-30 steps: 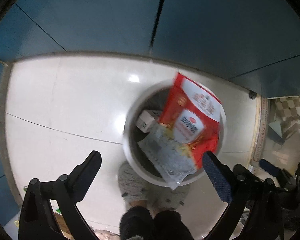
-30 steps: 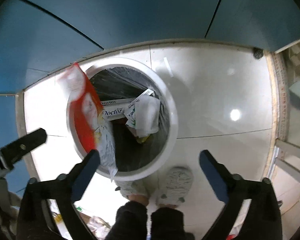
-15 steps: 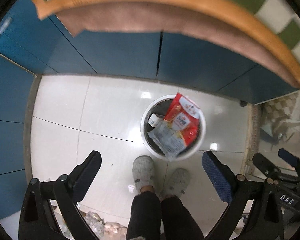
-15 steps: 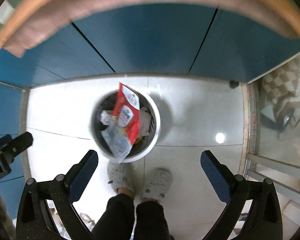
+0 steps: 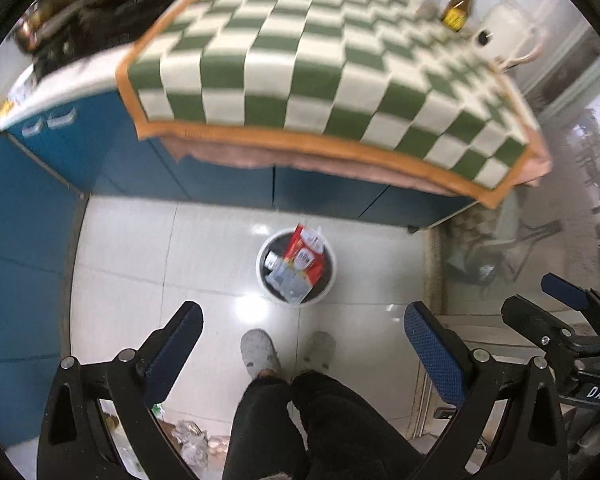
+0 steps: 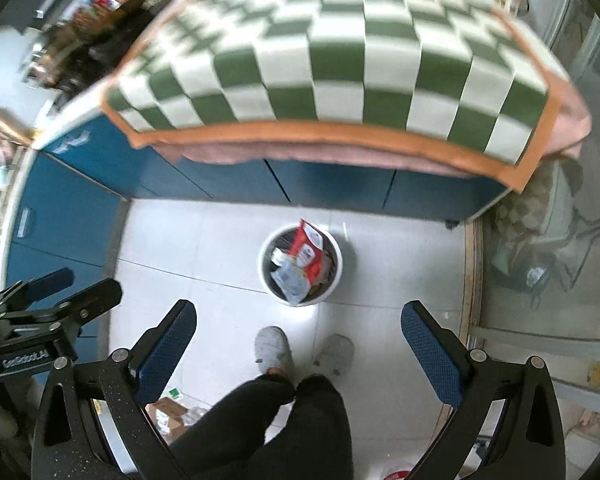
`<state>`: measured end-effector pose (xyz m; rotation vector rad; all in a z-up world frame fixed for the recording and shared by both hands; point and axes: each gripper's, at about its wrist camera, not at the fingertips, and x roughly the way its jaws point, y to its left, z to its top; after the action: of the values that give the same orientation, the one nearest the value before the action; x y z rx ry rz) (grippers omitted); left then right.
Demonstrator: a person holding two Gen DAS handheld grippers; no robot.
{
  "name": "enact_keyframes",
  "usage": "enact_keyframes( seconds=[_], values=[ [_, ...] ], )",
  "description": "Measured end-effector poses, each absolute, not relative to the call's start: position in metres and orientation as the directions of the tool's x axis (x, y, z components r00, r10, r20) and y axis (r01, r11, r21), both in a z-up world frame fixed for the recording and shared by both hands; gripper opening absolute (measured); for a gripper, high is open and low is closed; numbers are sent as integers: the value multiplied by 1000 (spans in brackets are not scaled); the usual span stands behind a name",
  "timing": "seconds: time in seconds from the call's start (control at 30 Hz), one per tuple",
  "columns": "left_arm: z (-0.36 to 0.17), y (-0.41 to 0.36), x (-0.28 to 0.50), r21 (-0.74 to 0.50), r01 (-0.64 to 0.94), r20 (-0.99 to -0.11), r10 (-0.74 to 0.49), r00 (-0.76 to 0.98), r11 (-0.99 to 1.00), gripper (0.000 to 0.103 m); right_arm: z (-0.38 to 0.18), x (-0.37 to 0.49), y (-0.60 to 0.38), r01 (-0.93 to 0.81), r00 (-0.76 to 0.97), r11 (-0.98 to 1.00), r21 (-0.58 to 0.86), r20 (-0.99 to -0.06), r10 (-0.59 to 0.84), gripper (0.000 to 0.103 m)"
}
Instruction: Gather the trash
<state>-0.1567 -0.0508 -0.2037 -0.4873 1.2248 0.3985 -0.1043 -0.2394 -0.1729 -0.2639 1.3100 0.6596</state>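
A white round trash bin stands on the tiled floor below the counter; it also shows in the right wrist view. A red and white snack bag lies in it on top of other wrappers, also seen in the right wrist view. My left gripper is open and empty, high above the floor. My right gripper is open and empty at about the same height. Each gripper shows at the edge of the other's view.
A counter with a green and white checkered cloth sits over blue cabinets. A brown bottle stands at its far end. The person's feet in grey slippers stand just before the bin. Scraps lie on the floor at lower left.
Both grippers have risen far above the bin, which looks much smaller now. The counter top has come into view. The red bag, falling a second ago, rests in the bin.
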Motion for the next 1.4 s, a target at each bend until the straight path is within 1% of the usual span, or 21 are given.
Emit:
enact_keyframes(
  seconds=[0.03, 0.13, 0.23, 0.37, 0.53, 0.73, 1.0, 1.4],
  values=[
    [-192, -52, -158, -142, -529, -951, 34, 308, 837, 103, -149, -107, -243, -582, 112, 789, 200, -941, 321, 103],
    [-156, -50, -161, -165, -507, -933, 32, 357, 846, 103, -100, -114, -249, -579, 121, 780, 238, -921, 371, 103],
    [-129, -49, -164, -203, -484, -916, 10, 402, 851, 103, -61, -120, -251, -578, 136, 772, 264, -902, 411, 103],
    [-103, -54, -171, -271, -450, -897, -54, 438, 851, 103, -24, -127, -258, -575, 123, 754, 317, -878, 463, 103],
    [-72, -59, -184, -353, -417, -864, -119, 490, 838, 103, 9, -135, -267, -574, 109, 728, 376, -846, 522, 103],
    [-51, -63, -202, -405, -404, -829, -144, 541, 820, 103, 23, -145, -275, -577, 79, 704, 415, -829, 553, 103],
    [-46, -60, -216, -441, -416, -811, -155, 564, 795, 103, 18, -151, -276, -571, 24, 686, 451, -826, 563, 103],
    [-46, -56, -223, -438, -413, -813, -155, 561, 799, 103, 12, -155, -262, -594, -21, 666, 452, -836, 549, 103]
  ],
)
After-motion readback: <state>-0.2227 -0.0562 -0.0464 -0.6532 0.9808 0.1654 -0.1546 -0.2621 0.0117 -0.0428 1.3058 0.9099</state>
